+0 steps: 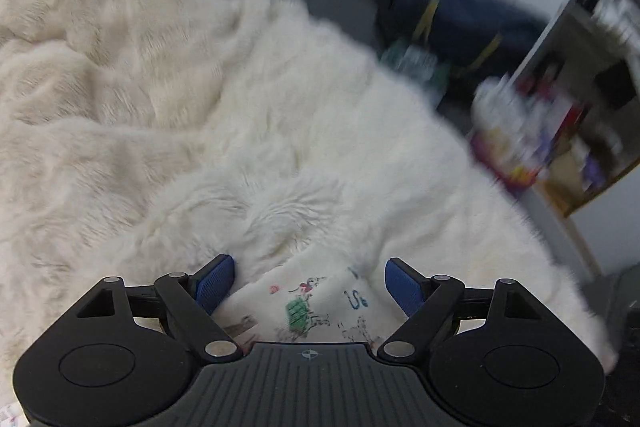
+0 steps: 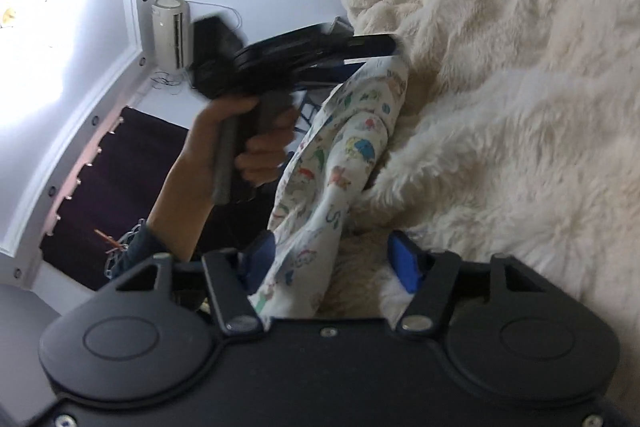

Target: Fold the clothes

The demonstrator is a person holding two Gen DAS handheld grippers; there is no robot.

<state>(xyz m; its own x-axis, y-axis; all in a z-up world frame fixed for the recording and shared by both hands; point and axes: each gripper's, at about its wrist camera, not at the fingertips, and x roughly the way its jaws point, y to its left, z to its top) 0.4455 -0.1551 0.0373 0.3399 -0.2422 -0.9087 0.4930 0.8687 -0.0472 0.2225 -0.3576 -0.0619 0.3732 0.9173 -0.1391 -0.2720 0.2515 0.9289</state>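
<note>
Printed garment (image 1: pixel 316 301): white cloth w/ small multicolour cartoon prints; blue letters on it look like "US" in the left wrist view and a green "S" in the right wrist view, rest of the writing too small and blurred to read. It lies on a fluffy cream fur blanket (image 1: pixel 200 87) that fills most of both views.

Left gripper (image 1: pixel 308 285): jaws part open, blue pads (image 1: pixel 214 283) either side of the cloth; left pad touches or nearly touches the fabric edge, right pad stands clear, so no firm grip visible. Near part of the cloth is hidden under the gripper body.

Right gripper (image 2: pixel 332 255): jaws part open, a hanging fold of the garment runs between them close to the left pad; can't tell if that pad presses it, right pad is apart from it.

In the right wrist view a hand (image 2: pixel 240 151) holds the other gripper's handle, far end of the cloth up at its jaws; blurred.

Far right in the left wrist view: dark blue bag (image 1: pixel 452 15) and shelves (image 1: pixel 580 87), smeared, labels unreadable.
</note>
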